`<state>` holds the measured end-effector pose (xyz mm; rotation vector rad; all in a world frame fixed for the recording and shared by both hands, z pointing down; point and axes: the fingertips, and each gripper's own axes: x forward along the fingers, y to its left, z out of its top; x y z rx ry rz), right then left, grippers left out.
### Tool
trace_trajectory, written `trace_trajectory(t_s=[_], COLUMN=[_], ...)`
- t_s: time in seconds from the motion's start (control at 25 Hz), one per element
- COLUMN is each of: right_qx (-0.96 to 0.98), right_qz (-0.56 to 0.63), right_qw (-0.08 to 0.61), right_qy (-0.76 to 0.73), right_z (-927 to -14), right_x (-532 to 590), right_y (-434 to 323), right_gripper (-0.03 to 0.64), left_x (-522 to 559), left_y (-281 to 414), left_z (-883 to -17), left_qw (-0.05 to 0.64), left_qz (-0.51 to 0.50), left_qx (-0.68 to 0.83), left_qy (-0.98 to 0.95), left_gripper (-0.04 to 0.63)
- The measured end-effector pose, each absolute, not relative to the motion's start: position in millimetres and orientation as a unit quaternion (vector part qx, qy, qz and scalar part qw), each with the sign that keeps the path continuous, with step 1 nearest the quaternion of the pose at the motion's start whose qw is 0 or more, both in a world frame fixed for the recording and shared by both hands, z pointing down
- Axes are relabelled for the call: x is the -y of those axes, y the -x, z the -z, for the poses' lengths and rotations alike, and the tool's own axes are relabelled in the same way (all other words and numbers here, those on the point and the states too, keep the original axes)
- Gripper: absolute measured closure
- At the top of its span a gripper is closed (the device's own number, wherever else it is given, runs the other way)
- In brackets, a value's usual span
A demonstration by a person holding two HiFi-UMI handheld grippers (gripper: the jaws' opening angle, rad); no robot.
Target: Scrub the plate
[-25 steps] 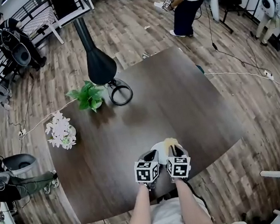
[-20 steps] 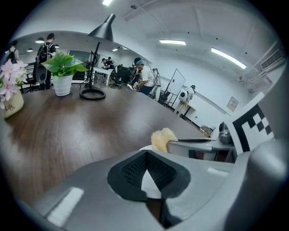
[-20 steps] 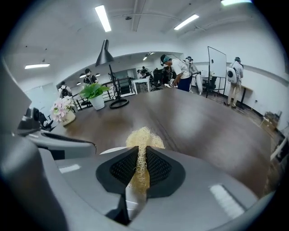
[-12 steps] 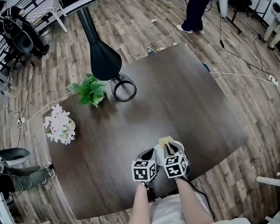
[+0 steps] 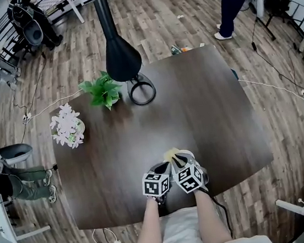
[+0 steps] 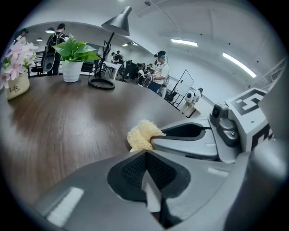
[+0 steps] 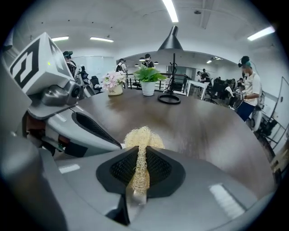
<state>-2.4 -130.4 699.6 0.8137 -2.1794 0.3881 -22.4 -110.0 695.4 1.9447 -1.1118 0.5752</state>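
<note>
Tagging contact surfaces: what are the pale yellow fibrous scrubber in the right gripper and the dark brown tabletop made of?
Pale yellow fibrous scrubber: likely loofah or plastic mesh, matte; loose tangled strands show.
Dark brown tabletop: wood or wood-look laminate, smooth, low sheen; grain streaks and soft reflections show.

The scrubber [image 5: 171, 154] is held over the near edge of the table [image 5: 206, 111]. The flowers [image 5: 67, 125] are set at the left, with the plant [image 5: 102, 89] and lamp base [image 5: 141, 89] behind them, rightward.
</note>
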Motion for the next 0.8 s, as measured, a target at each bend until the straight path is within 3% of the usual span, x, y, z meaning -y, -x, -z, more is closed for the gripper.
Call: trace_trajectory(t_s=[0.8], right_qx=[0.867], right_qz=[-0.136], right_qw=[0.372], right_qy=[-0.304], right_z=[-700.7], right_x=[157.7], right_y=[11.1], right_gripper=[0.548], left_x=[115.7], left_y=[22.9], left_z=[-700.9], left_qw=[0.431], left_qz=[-0.178], left_qx=[0.448], left_qy=[-0.763], left_gripper=[0.595])
